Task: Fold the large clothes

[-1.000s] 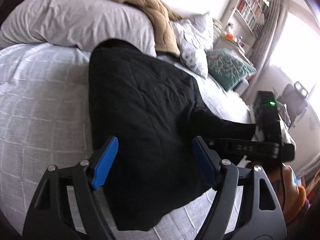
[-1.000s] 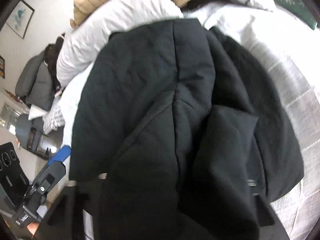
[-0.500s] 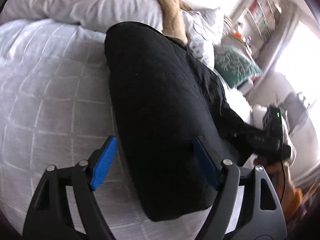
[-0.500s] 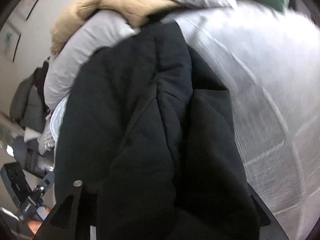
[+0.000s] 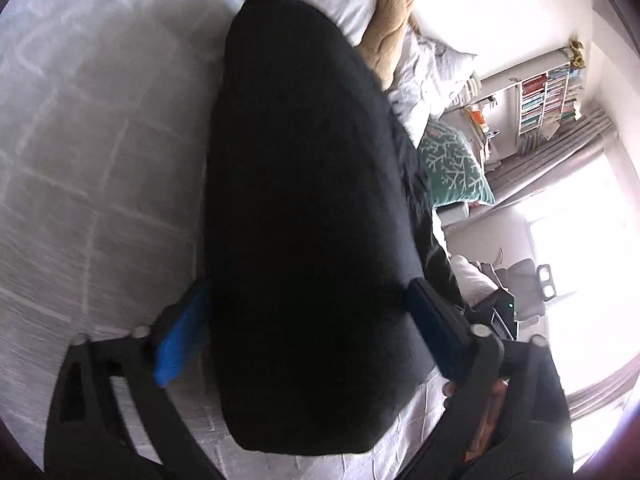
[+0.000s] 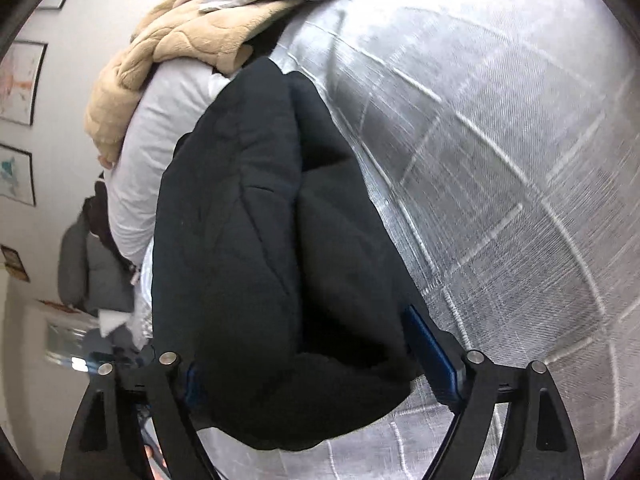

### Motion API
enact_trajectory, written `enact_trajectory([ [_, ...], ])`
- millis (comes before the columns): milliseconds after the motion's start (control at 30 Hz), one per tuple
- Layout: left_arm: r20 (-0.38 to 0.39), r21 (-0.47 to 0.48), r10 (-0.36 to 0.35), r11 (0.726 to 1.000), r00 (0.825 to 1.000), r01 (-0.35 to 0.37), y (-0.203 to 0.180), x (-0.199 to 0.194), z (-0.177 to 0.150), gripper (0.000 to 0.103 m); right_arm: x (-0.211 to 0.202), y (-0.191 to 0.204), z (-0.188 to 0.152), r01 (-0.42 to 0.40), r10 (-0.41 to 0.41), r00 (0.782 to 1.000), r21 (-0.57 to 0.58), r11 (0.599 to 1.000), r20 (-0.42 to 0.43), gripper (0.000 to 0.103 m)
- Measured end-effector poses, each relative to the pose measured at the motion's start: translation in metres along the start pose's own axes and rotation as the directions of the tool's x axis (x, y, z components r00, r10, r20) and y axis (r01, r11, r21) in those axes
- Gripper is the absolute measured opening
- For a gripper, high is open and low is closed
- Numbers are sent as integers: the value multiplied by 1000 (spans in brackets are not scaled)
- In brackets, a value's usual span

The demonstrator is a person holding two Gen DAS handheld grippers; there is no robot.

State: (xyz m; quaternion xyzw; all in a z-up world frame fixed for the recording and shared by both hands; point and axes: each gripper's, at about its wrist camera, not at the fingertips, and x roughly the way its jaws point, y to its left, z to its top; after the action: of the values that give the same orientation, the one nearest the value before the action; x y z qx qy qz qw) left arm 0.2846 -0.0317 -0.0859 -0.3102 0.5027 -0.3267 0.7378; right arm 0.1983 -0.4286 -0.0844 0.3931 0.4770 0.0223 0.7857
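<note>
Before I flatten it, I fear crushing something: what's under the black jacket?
Only the white checked bedspread shows around the black jacket; whatever lies beneath it is covered.

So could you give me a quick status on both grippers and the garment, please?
Left gripper and right gripper both wide open, straddling the bulky black quilted jacket. Jacket bunched on the white checked bedspread. Nothing blocking.

Tan blanket (image 6: 168,56) over white pillow (image 6: 160,128); teal cushion (image 5: 454,170) near bookshelf (image 5: 548,100); grey checked bedspread (image 6: 500,184).
</note>
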Motion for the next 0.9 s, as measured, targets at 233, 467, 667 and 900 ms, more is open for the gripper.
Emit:
enact_trajectory([
  [233,-16,-98,-129,987,992,127,21,16,-10,103,28,-21,2,-88,90,995,33,996,-45,91],
  [467,34,-44,-103,994,994,104,-2,-14,-15,74,24,-1,-1,-110,108,993,-24,994,-54,53],
  [667,82,-51,-70,996,994,74,1,-73,-19,74,26,39,-27,-130,114,985,-121,984,-131,49],
  [900,66,-110,-8,994,998,15,36,-143,-52,76,36,89,-83,-168,93,955,-255,952,-280,49],
])
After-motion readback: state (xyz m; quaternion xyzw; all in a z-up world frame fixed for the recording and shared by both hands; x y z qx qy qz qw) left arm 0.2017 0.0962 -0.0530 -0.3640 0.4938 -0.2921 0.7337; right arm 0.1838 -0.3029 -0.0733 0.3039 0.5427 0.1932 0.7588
